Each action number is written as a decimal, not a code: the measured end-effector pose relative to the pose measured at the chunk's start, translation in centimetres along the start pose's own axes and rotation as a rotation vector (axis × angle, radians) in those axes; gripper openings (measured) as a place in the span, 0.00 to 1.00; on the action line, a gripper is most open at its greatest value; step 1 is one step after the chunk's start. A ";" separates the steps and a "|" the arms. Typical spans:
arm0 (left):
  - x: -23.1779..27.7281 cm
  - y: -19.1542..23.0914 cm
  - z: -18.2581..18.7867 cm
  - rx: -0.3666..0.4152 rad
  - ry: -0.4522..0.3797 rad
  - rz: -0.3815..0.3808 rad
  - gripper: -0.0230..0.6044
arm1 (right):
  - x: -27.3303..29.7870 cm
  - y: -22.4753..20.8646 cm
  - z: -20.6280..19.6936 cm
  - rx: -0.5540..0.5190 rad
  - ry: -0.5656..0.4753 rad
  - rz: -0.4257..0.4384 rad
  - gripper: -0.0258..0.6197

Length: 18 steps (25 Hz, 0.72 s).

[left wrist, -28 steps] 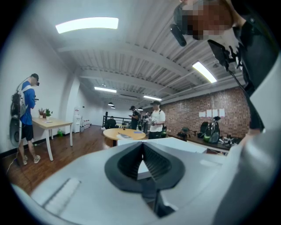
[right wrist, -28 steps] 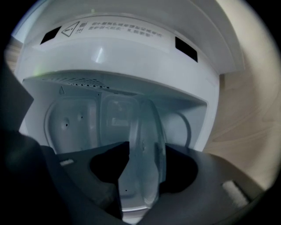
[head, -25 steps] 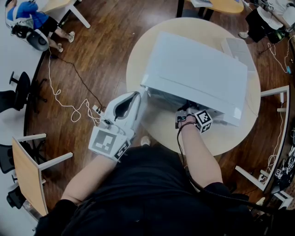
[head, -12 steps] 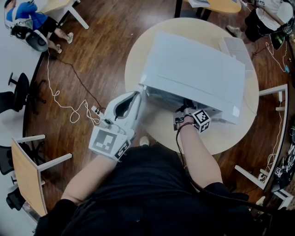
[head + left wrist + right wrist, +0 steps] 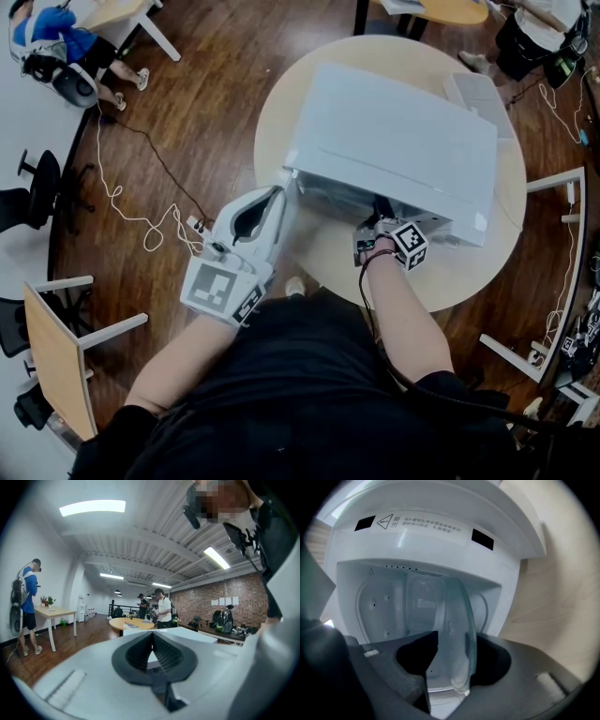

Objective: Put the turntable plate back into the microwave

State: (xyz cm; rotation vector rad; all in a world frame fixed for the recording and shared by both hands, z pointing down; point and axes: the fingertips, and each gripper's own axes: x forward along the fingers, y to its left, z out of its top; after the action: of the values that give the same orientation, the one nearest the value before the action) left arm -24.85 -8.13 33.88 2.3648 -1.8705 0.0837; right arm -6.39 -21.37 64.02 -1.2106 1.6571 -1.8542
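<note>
A white microwave (image 5: 394, 141) stands on a round wooden table (image 5: 328, 248), its open front facing me. My right gripper (image 5: 457, 643) is shut on the clear glass turntable plate (image 5: 458, 613), which it holds edge-on at the mouth of the white cavity (image 5: 384, 606). In the head view the right gripper (image 5: 380, 223) reaches under the microwave's front edge, and the plate is hidden there. My left gripper (image 5: 281, 194) points at the microwave's front left corner. Its fingertips (image 5: 152, 634) meet and I see nothing between them.
A flat white box (image 5: 478, 94) lies on the table behind the microwave. A white cable (image 5: 141, 220) trails over the wooden floor at the left. Chairs (image 5: 553, 197) and small tables (image 5: 56, 347) stand around. People (image 5: 161, 611) stand at a far table.
</note>
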 end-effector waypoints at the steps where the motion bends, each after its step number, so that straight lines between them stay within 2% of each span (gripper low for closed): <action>1: 0.0 -0.1 0.0 0.001 0.000 -0.001 0.04 | -0.1 0.0 0.0 0.000 0.002 -0.001 0.34; 18: -0.4 -0.7 0.1 0.004 -0.003 0.004 0.04 | -0.7 -0.9 -0.1 -0.013 0.037 -0.050 0.34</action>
State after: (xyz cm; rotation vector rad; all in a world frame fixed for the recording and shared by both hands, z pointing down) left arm -24.29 -7.59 33.72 2.3652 -1.8785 0.0843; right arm -5.85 -20.54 64.59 -1.2406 1.6752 -1.9101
